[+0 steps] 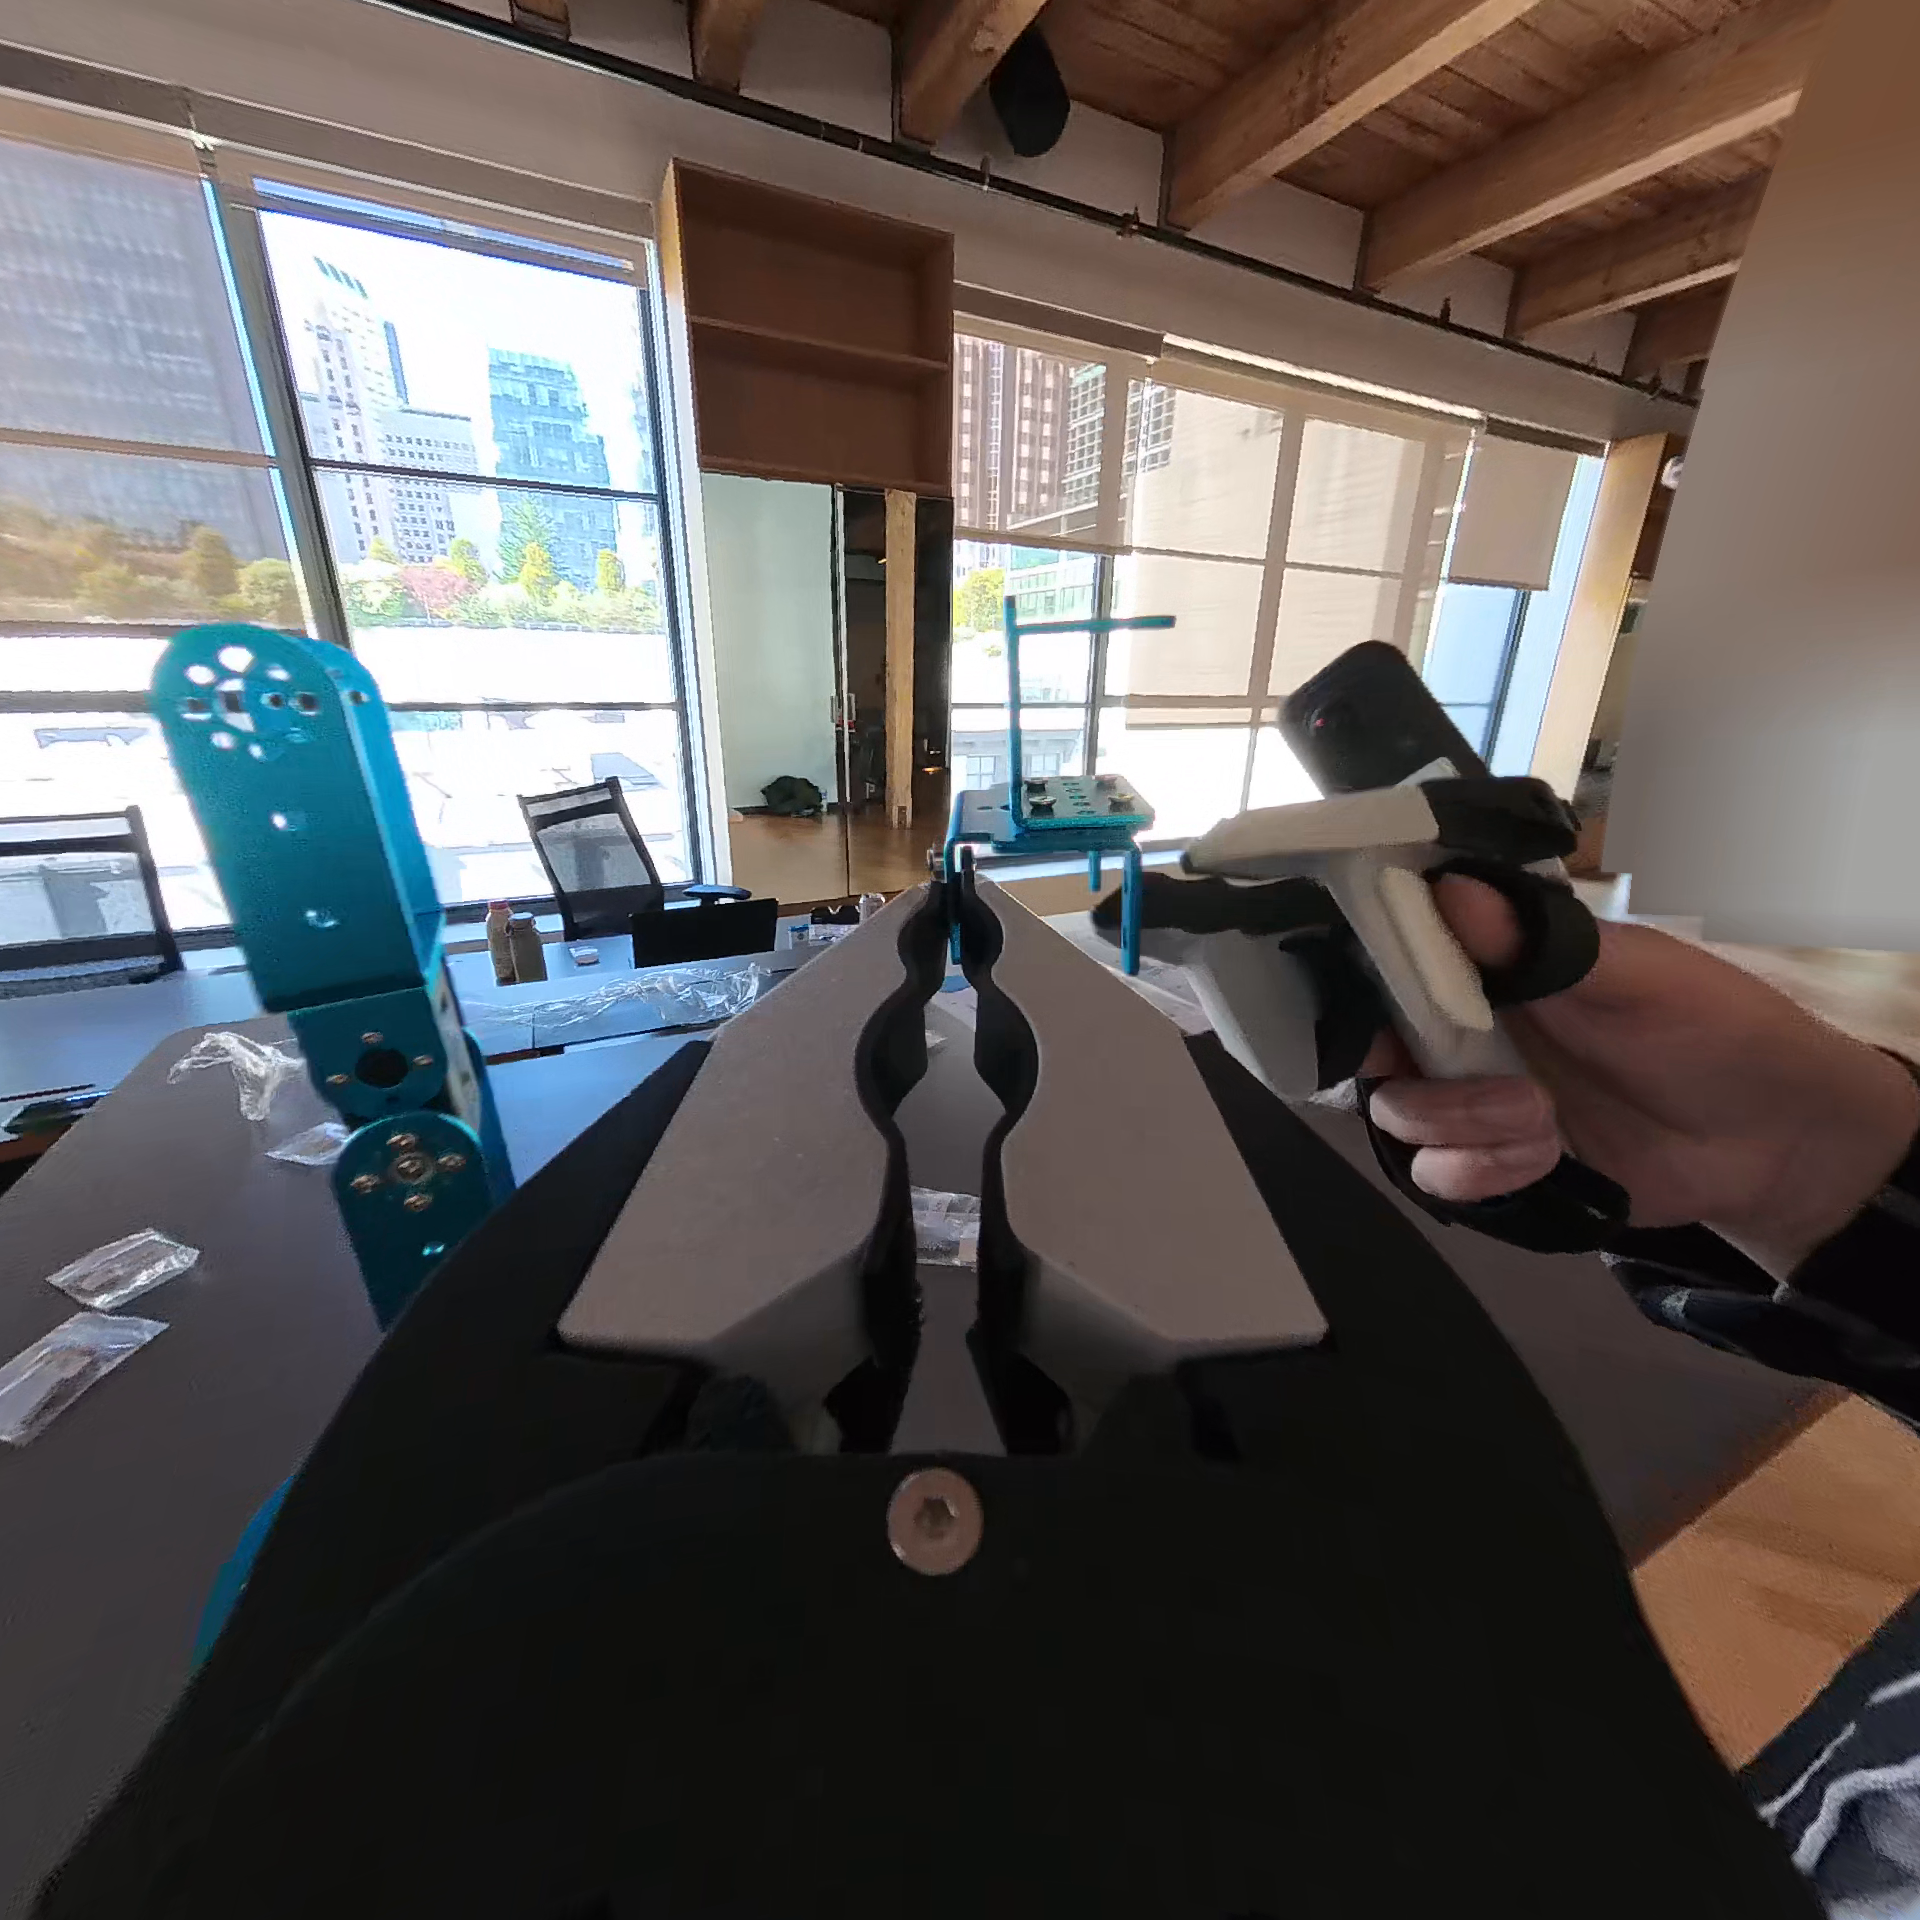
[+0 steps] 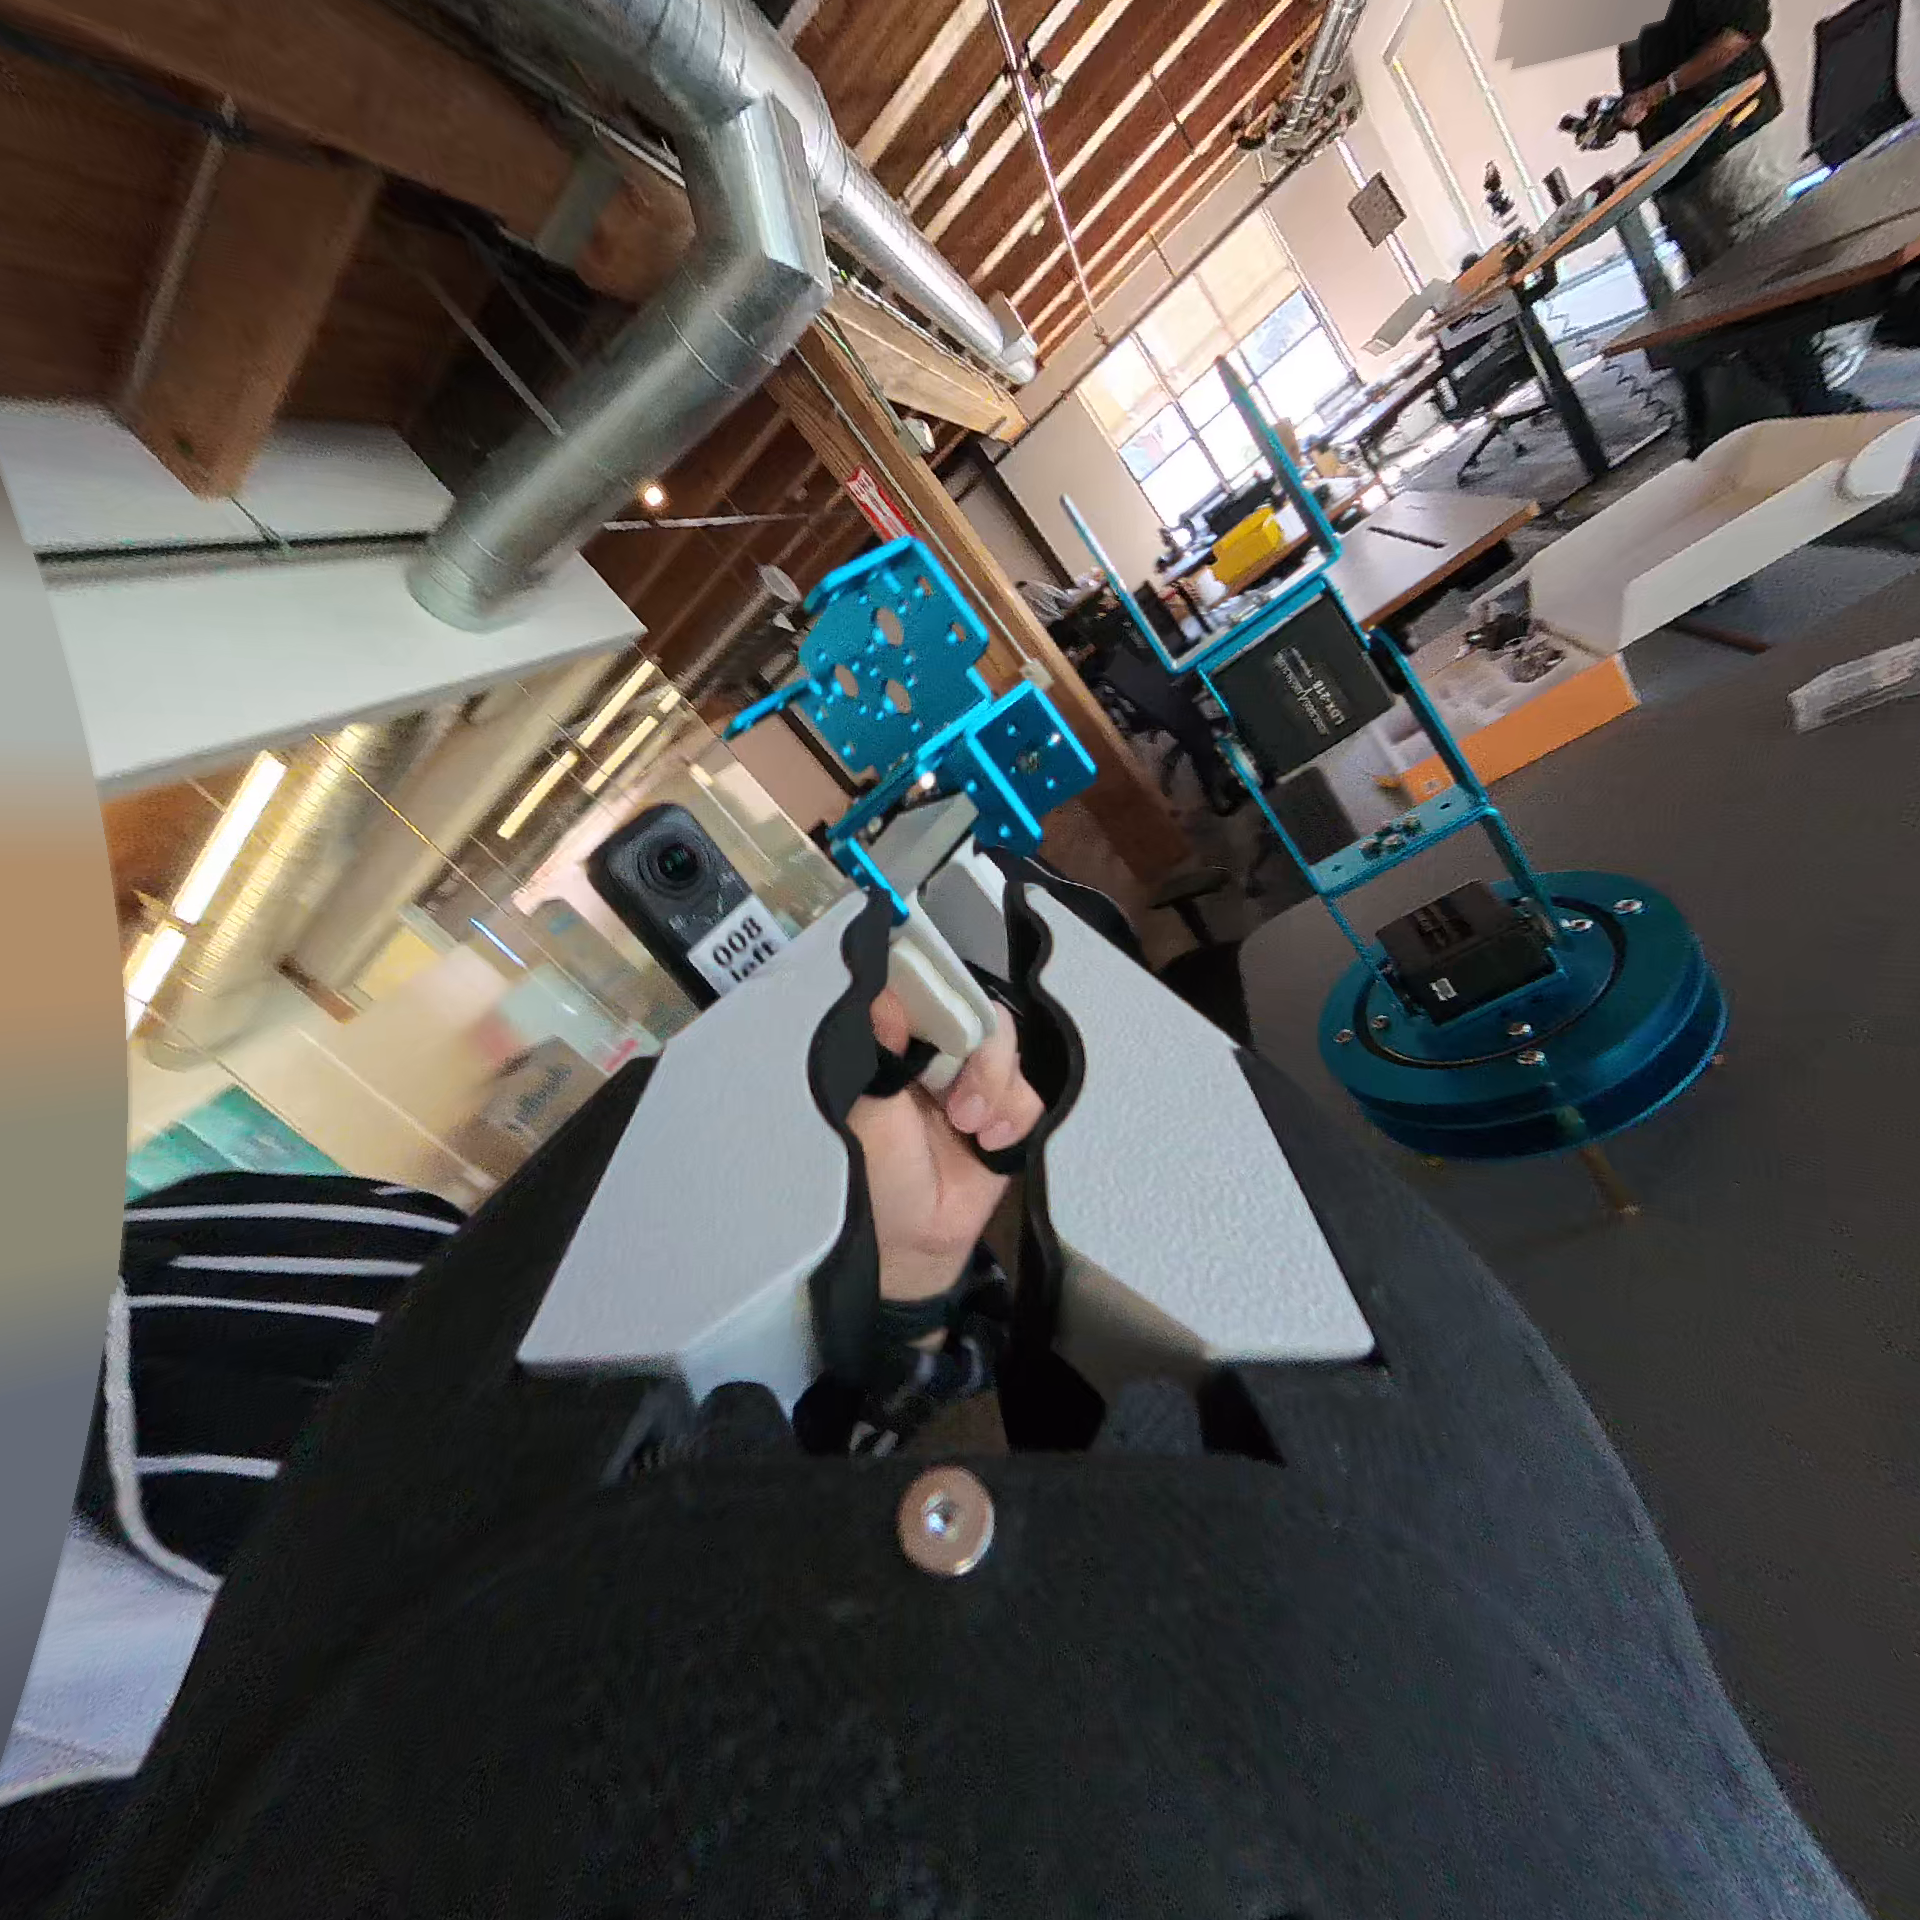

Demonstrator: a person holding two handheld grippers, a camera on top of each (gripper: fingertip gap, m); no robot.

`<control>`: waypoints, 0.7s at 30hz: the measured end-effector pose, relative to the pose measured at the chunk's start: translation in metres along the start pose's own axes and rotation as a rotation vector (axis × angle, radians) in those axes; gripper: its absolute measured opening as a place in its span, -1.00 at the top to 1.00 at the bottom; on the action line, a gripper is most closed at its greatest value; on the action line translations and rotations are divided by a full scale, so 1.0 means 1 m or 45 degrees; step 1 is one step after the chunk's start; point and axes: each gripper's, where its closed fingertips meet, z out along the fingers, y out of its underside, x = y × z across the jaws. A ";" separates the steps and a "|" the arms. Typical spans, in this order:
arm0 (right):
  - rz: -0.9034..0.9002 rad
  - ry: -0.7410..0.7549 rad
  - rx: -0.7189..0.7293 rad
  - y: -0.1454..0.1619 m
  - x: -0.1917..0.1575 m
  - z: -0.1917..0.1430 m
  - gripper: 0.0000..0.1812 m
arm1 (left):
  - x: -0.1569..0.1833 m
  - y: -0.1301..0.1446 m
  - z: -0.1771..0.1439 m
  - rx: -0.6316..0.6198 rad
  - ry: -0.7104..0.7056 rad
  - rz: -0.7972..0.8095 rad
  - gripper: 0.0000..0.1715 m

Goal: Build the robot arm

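Both tongs meet on one blue bracket (image 2: 925, 717) — our left tongs (image 1: 958, 894) pinch it; right tongs (image 2: 940, 883), cannot tell.

1. An open-plan office used as a robotics workshop: exposed timber ceiling beams (image 1: 1351, 94) and a silver air duct (image 2: 665, 343) run overhead.
2. Tall windows (image 1: 457, 540) look out on city towers.
3. A mesh office chair (image 1: 592, 852) stands by a dark counter (image 1: 125, 1164) strewn with small plastic parts bags (image 1: 120, 1268).
4. Blue metal robot assemblies (image 2: 1455, 831) stand on the counter; rows of desks (image 2: 1558, 270) stretch farther back.
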 end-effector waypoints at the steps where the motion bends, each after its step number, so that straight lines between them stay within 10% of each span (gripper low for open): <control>1: 0.052 -0.032 0.019 -0.003 0.001 0.000 0.75 | 0.002 0.002 0.004 -0.009 -0.003 0.020 1.00; 9: 0.343 -0.220 0.140 -0.010 0.005 -0.018 0.73 | 0.022 0.031 0.026 -0.094 -0.046 0.185 1.00; 21: 0.172 -0.010 0.149 0.033 0.015 -0.055 0.73 | 0.034 0.067 0.046 -0.196 0.258 -0.278 1.00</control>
